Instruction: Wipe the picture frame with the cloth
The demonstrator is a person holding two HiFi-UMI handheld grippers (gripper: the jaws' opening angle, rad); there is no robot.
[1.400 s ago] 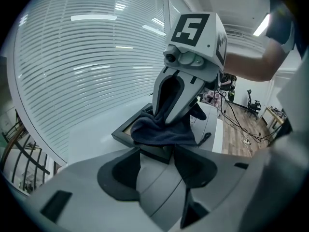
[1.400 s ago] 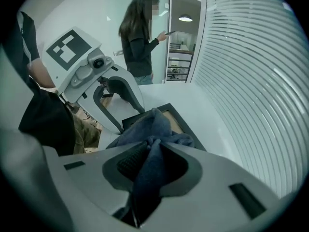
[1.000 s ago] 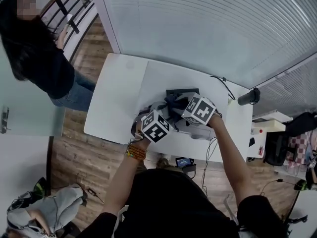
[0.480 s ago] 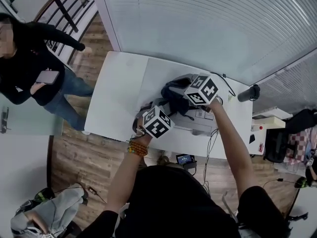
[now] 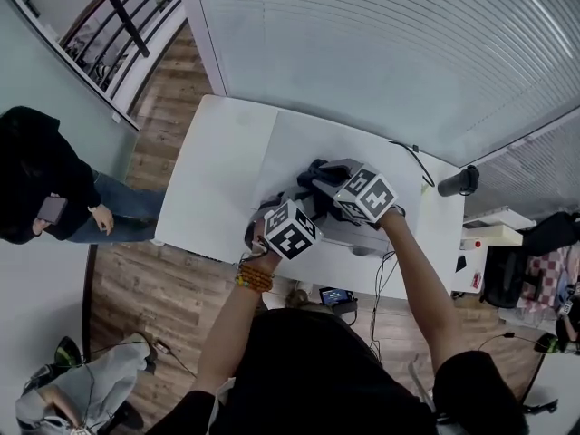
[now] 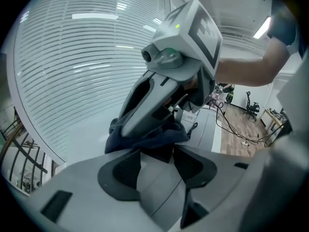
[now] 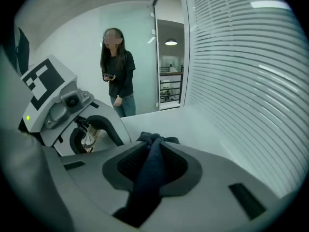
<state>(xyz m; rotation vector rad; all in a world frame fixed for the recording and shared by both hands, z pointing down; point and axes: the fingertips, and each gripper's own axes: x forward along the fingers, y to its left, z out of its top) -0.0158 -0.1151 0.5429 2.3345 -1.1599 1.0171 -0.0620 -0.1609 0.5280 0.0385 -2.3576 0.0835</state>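
Observation:
The dark blue cloth (image 5: 314, 172) lies bunched on the white table (image 5: 217, 179), over the top of the picture frame. My right gripper (image 5: 337, 182) is shut on the cloth (image 7: 153, 140), which runs as a fold between its pads. In the left gripper view the right gripper (image 6: 169, 81) presses the cloth (image 6: 145, 135) down just past my left jaws. My left gripper (image 5: 306, 208) is shut on the picture frame (image 6: 158, 154), whose black edge shows between the pads. Most of the frame is hidden under the cloth and the grippers.
A person in black (image 5: 41, 188) stands on the wood floor left of the table, also in the right gripper view (image 7: 116, 71). A black cable (image 5: 410, 155) and a dark cylinder (image 5: 456, 179) lie at the table's right end. Slatted blinds (image 5: 381, 43) run behind.
My right gripper swung away across the frame with the cloth, then came back toward me. The frame's black top edge, bare a second ago, is now covered. The person at left moved.

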